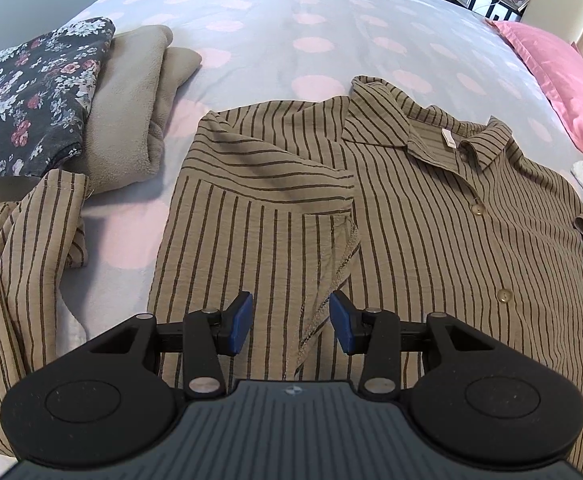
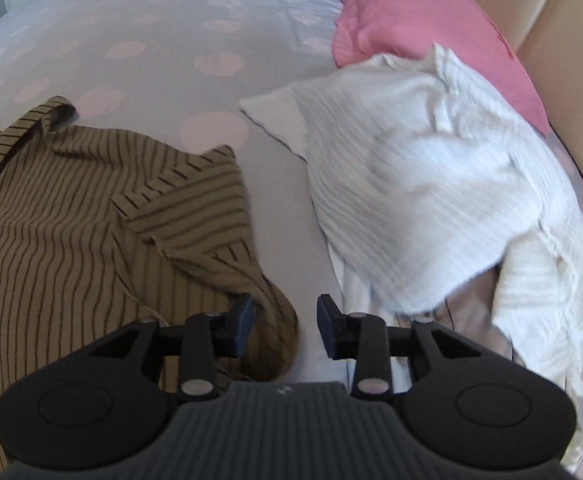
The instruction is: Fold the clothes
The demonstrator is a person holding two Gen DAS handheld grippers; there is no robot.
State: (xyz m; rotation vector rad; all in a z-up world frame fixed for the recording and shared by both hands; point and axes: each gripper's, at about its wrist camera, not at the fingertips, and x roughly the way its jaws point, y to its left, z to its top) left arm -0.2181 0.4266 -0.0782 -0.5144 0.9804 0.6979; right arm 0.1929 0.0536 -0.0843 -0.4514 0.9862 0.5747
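Note:
A tan shirt with dark stripes (image 1: 431, 240) lies buttoned and face up on the bed, collar toward the far right. Its left sleeve (image 1: 267, 168) is folded in over the chest. My left gripper (image 1: 291, 320) hovers open just above the shirt's lower front, and a raw seam edge of the folded part runs up between its blue pads without being pinched. In the right wrist view the same shirt (image 2: 51, 220) fills the left side, its short sleeve (image 2: 203, 208) spread outward. My right gripper (image 2: 286, 324) is open over the shirt's side edge, its left finger above the fabric.
The bed cover (image 1: 291, 20) is pale with pink dots. A folded floral garment (image 1: 31, 92) and a folded beige one (image 1: 131, 100) lie at far left, another striped piece (image 1: 19, 248) in front of them. A crumpled white garment (image 2: 431, 180) and a pink pillow (image 2: 411, 12) lie to the right.

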